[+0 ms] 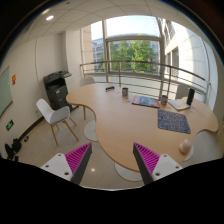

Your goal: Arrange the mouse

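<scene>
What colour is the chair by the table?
White; the chair beside the wooden table shows only in the gripper view.

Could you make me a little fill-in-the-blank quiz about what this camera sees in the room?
1. The gripper has two fingers that stand ____, with nothing between them.
2. The mouse lies on the wooden ____, beyond the fingers.
3. The mouse pad lies ____ the mouse, farther from the gripper.
4. A white ____ stands on the floor beside the table.

Missing words: open; table; beyond; chair
</scene>
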{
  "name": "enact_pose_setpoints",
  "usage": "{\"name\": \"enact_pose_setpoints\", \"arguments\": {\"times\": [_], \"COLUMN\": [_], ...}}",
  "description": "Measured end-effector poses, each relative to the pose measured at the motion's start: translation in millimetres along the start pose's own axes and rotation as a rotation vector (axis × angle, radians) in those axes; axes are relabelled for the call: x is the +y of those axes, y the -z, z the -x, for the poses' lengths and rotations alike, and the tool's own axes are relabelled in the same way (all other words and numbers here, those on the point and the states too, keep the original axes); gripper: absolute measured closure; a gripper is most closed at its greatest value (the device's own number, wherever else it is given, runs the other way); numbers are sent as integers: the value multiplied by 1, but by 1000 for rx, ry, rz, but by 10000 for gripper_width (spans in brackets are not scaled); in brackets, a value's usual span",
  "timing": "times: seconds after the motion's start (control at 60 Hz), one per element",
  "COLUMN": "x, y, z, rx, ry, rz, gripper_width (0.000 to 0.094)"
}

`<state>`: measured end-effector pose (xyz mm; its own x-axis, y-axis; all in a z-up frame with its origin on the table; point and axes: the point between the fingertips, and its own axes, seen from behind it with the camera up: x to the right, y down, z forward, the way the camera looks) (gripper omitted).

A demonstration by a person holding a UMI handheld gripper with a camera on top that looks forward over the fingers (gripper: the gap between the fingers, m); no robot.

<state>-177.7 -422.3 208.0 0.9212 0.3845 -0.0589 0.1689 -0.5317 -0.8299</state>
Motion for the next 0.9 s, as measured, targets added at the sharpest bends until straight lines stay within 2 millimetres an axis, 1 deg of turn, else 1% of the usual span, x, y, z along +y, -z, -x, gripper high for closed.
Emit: {"name": "enact_pose_setpoints", "arguments": {"times": [0.017, 0.033, 0.05, 0.117, 0.15, 0.167, 0.183, 0.25, 0.333, 0.367, 0.417, 0.467, 0.517, 0.583, 0.633, 0.717, 0.75, 0.833, 0.9], "x": [3, 6, 9, 30, 43, 45, 56, 84, 120, 130, 138, 144, 144, 143, 141, 137, 137, 135, 133], "y": [1, 7, 8, 10, 10, 1, -2, -5, -12, -15, -22, -30, -41, -58, -72, -97, -108, -133, -149], "z": [-2, -3, -6, -26, -39, -46, -60, -101, -164, -192, -235, -276, -311, -351, -375, -408, -418, -430, -438], "rx": [6, 13, 20, 49, 67, 76, 84, 132, 207, 241, 291, 335, 368, 395, 405, 411, 408, 384, 372], "ry": [-5, -10, -14, -27, -36, -39, -43, -61, -87, -96, -104, -113, -125, -144, -166, -191, -201, -229, -243], "rz": [7, 14, 19, 51, 70, 78, 86, 122, 159, 167, 163, 157, 140, 123, 113, 97, 96, 101, 107], "gripper_width": [85, 86, 86, 88, 85, 86, 86, 85, 84, 83, 82, 80, 82, 90, 86, 88, 88, 86, 86]}}
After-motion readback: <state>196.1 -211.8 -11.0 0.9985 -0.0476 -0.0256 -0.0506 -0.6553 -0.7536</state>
